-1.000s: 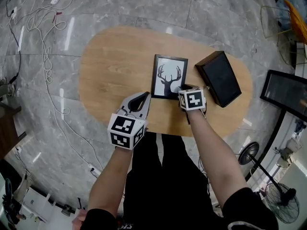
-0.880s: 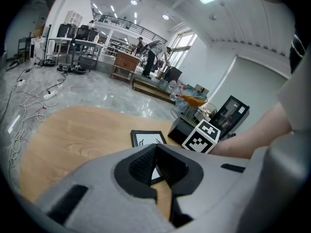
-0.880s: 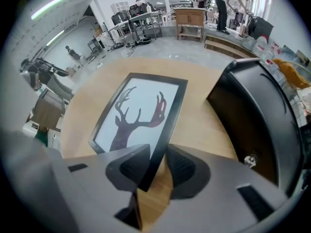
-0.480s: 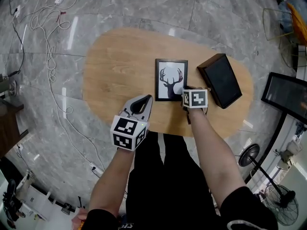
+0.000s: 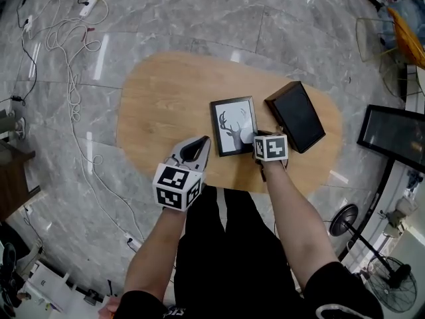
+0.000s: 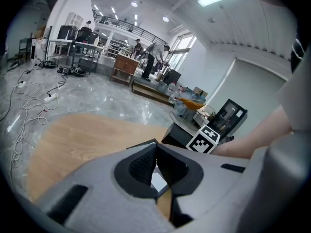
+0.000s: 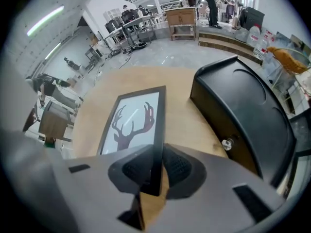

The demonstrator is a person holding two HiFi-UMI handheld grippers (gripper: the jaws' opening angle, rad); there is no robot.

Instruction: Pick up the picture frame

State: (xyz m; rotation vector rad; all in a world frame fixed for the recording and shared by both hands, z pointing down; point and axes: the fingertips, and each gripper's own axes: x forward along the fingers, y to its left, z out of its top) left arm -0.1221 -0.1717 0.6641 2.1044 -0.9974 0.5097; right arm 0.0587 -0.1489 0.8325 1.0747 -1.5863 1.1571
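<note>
— What does the picture frame (image 5: 232, 126) look like?
— A thin black border around a white print of 1 dark antlered deer head, taller than wide.
— And where is it?
— Over the middle of the wooden table (image 5: 159, 105), picture side up and slightly askew. Its right edge is between the 2 jaws of the right gripper (image 7: 155, 171), which have just been closing onto it.

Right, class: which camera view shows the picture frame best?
The head view: the whole picture frame with its deer silhouette shows, bar one corner. The right gripper view shows it foreshortened, its edge pinched by the right gripper's fingers, which have just been closing. The left gripper view gives only a sliver.
</note>
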